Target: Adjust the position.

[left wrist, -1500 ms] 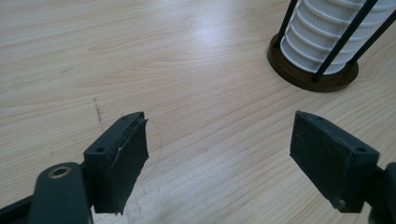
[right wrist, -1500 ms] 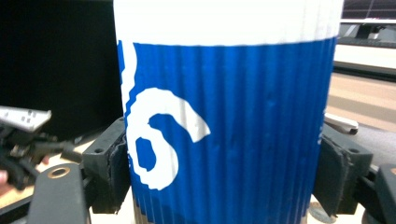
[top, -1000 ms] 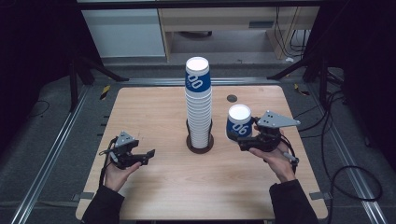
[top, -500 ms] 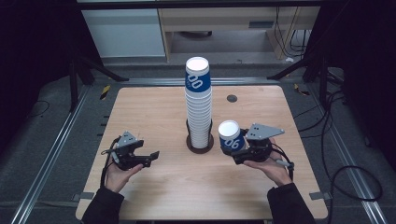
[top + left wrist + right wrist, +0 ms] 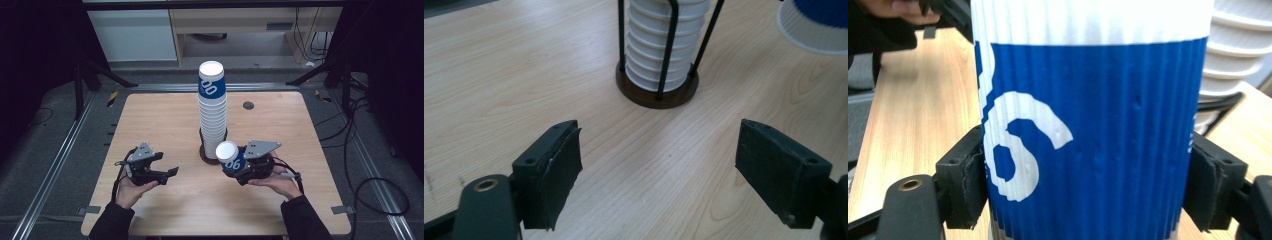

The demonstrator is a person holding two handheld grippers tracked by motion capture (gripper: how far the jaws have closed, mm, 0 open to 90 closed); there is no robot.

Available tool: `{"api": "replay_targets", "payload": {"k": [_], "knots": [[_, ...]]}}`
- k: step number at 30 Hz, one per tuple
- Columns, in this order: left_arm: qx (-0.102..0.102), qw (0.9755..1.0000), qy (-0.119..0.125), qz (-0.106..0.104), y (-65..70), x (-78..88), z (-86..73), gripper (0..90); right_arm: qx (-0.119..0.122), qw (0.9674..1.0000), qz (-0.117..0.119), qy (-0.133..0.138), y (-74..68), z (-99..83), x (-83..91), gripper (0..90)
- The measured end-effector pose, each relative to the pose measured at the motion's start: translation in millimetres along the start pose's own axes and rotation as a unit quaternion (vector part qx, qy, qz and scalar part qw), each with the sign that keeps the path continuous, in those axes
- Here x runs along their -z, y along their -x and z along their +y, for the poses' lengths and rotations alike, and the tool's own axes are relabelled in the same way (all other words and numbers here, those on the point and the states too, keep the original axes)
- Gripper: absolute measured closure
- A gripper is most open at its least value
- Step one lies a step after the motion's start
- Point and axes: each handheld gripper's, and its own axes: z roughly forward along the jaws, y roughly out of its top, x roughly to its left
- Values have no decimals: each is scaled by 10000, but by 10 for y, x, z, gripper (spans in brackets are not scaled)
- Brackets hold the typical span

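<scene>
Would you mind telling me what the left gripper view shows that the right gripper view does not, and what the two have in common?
Left gripper view alone: the left gripper with its jaws wide apart and nothing between them, and the dark round base with black wire uprights that holds the cup stack.

Right gripper view alone: the right gripper shut on a blue and white paper cup, its pads pressing both sides, and the person's other hand far off.

Both: the white ribbed cup stack and the wooden table.

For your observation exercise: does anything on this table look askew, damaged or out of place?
Only the single blue cup stands out: it is tilted in the right claw, beside the upright cup stack. Nothing looks spilled or damaged. The left claw is open with nothing between its jaws.
</scene>
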Motion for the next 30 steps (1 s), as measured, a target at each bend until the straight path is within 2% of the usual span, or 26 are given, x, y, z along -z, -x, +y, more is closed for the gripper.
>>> {"api": "replay_targets", "payload": {"k": [13,19,26,30], "knots": [[-278,9989,-35,-383,183,-35,73,175,254,9988,363,-223,-112,13,-314,204],[-475,9971,-87,-587,275,-56,101,166,328,9980,434,-317,-136,3,-415,205],[-553,9945,-144,-877,369,-90,131,165,488,9964,548,-425,-212,11,-557,206],[-616,9935,-188,-935,412,-108,149,164,555,9950,635,-527,-257,1,-633,207]]}}
